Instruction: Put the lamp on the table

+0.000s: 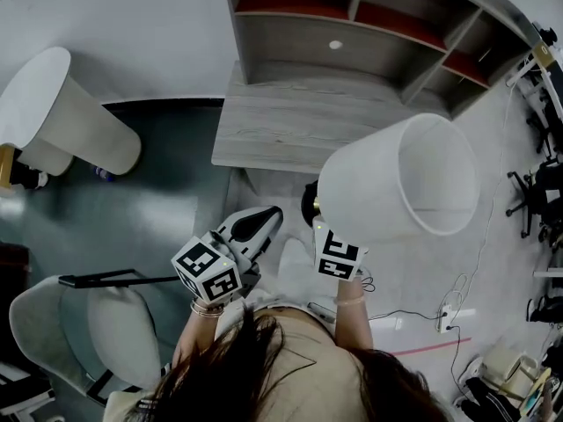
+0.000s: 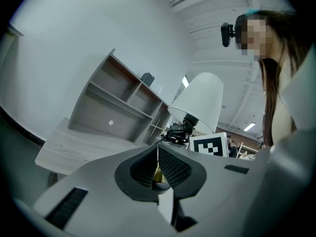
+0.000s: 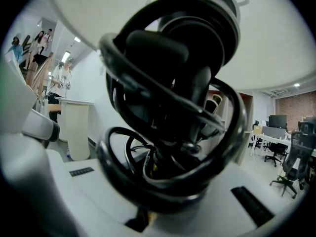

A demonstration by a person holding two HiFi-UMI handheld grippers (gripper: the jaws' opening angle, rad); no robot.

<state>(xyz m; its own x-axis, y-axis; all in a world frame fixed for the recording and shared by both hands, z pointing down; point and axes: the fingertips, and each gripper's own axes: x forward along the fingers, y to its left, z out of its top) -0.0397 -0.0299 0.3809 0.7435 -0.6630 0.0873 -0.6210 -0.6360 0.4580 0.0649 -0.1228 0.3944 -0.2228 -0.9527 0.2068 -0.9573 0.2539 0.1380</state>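
The lamp has a white cone shade (image 1: 396, 183) and a black cord (image 3: 173, 117) coiled round its dark neck. It hangs tilted in the air in front of the grey wooden table (image 1: 290, 130), shade mouth turned up and to the right. My right gripper (image 1: 315, 211) is shut on the lamp's neck just below the shade. My left gripper (image 1: 268, 220) sits close beside it on the left. Its jaws (image 2: 158, 174) are shut on the thin pull chain with its small gold bell (image 2: 158, 173). In the left gripper view the shade (image 2: 200, 100) shows beyond the jaws.
A shelf unit (image 1: 369, 33) stands on the back of the table. Another white shade (image 1: 70, 121) is at the far left. A pale chair (image 1: 79, 323) is at the lower left. A power strip (image 1: 449, 310) with cables lies on the floor at the right, near office chairs (image 1: 537, 192).
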